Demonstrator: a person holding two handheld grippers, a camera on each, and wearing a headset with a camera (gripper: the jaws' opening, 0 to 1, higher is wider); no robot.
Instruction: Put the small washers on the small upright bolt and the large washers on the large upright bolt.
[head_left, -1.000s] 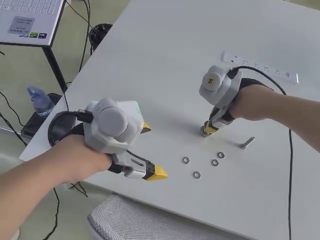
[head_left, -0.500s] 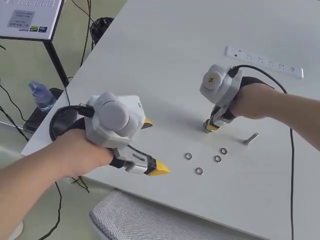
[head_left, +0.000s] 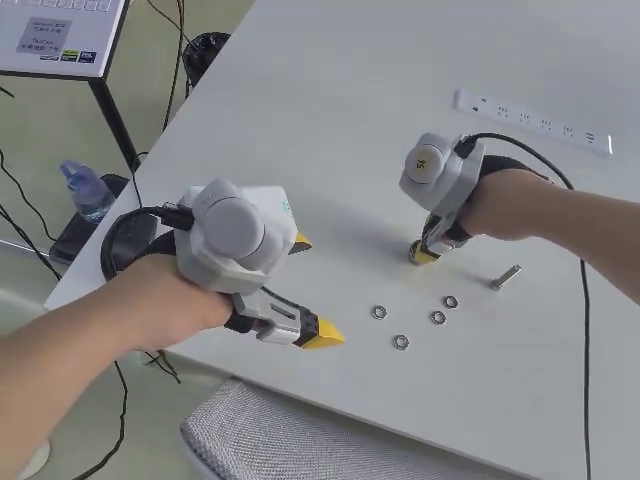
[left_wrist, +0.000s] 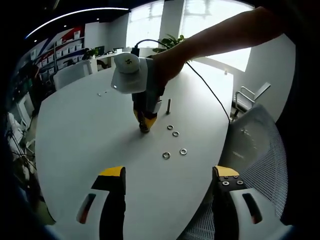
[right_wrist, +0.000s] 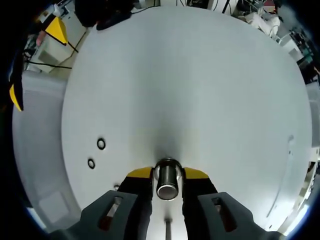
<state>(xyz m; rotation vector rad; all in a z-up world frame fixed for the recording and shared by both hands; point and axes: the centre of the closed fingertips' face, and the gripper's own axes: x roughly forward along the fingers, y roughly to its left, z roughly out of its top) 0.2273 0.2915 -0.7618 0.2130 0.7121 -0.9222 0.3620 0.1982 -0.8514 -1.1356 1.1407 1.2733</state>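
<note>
White table (head_left: 330, 110). Left gripper (left_wrist: 168, 172): jaws wide apart, holding nothing, over the table's near edge. Right gripper (right_wrist: 168, 175): jaws closed on the large bolt (right_wrist: 168, 182), whose lower end meets the tabletop. Small bolt (head_left: 506, 276) lies flat, near its right. Four washers (head_left: 400, 342) lie loose on the table between the grippers.

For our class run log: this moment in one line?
right gripper: shut on large bolt | left gripper: open | four washers: loose on table | small bolt: lying flat
</note>
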